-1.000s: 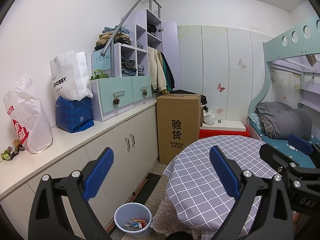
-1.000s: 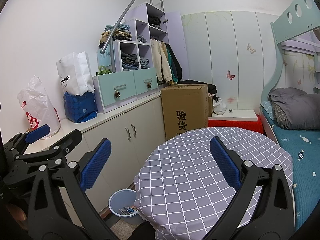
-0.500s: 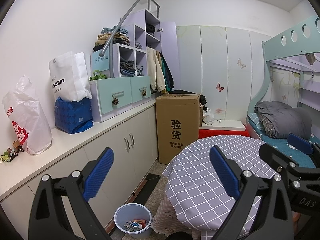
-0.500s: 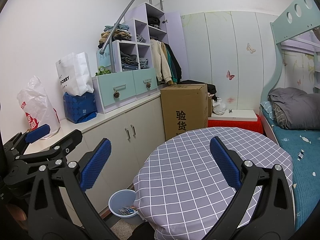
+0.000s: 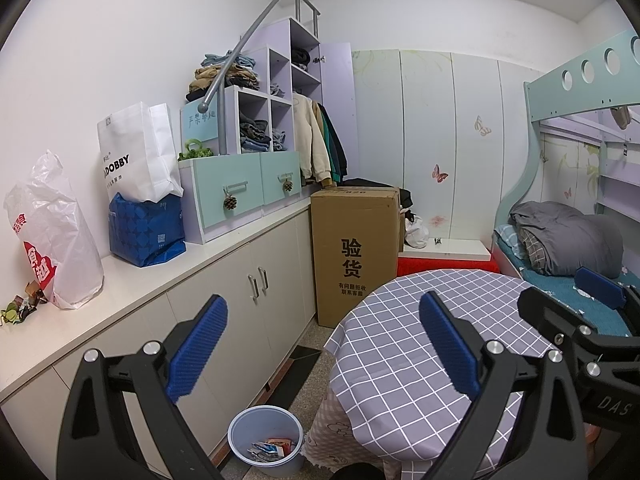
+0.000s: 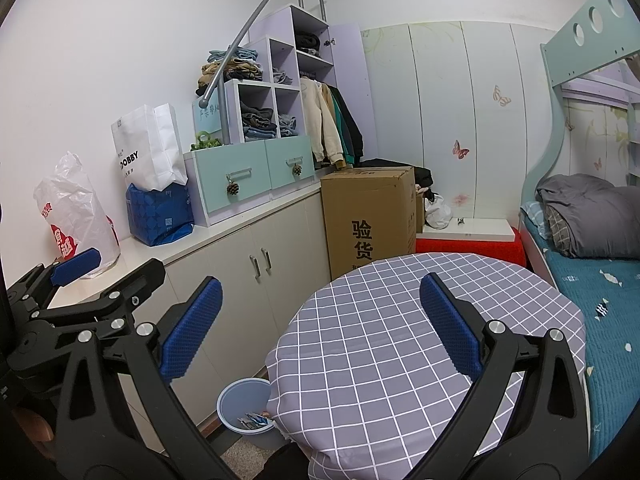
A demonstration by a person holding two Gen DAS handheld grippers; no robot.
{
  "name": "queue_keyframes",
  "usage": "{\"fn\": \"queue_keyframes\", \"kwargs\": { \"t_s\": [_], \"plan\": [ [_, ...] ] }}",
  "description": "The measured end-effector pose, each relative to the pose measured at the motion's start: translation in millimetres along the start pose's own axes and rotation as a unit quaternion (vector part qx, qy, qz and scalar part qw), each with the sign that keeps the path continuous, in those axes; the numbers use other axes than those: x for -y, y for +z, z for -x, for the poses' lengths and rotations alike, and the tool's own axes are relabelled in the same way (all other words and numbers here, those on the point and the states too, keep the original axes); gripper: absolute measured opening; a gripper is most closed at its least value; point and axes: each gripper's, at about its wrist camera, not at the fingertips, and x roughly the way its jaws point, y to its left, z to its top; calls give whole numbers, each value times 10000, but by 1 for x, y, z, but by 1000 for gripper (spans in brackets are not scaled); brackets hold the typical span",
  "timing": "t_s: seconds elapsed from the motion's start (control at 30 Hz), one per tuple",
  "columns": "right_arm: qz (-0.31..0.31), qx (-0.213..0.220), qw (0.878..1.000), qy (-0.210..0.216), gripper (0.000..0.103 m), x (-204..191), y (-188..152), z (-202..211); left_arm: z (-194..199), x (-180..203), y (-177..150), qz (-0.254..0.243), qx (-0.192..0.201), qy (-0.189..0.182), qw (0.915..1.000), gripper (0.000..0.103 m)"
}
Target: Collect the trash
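Blue bin (image 5: pixel 265 440) with wrappers (trash) inside sits on floor in narrow gap between cabinet (image 5: pixel 248 296) and checked round worktop (image 5: pixel 404 344) edge. Left tongs (image 5: pixel 322 344) spread wide, empty, above bin. Right tongs (image 6: pixel 320 326) likewise agape, empty, over worktop, bin (image 6: pixel 242 412) lower left.

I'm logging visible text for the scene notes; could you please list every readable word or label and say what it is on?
"验货": cardboard box; the smaller lines beneath are too small to read.
"DOBBY", start cut off: white paper bag.
"DAS": right gripper body, seen from the left wrist.
Red print on the plastic bag: folded, unreadable.
Handwriting on the blue sign: unclear.
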Motion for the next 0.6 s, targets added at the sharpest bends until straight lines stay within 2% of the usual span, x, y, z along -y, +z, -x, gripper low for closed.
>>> {"fn": "queue_keyframes", "kwargs": {
  "t_s": [0.6],
  "plan": [
    [-17, -21, 10000, -9, 97, 2, -3, 0, -2, -1, 0, -14, -20, -22, 10000, 95]
  ]
}}
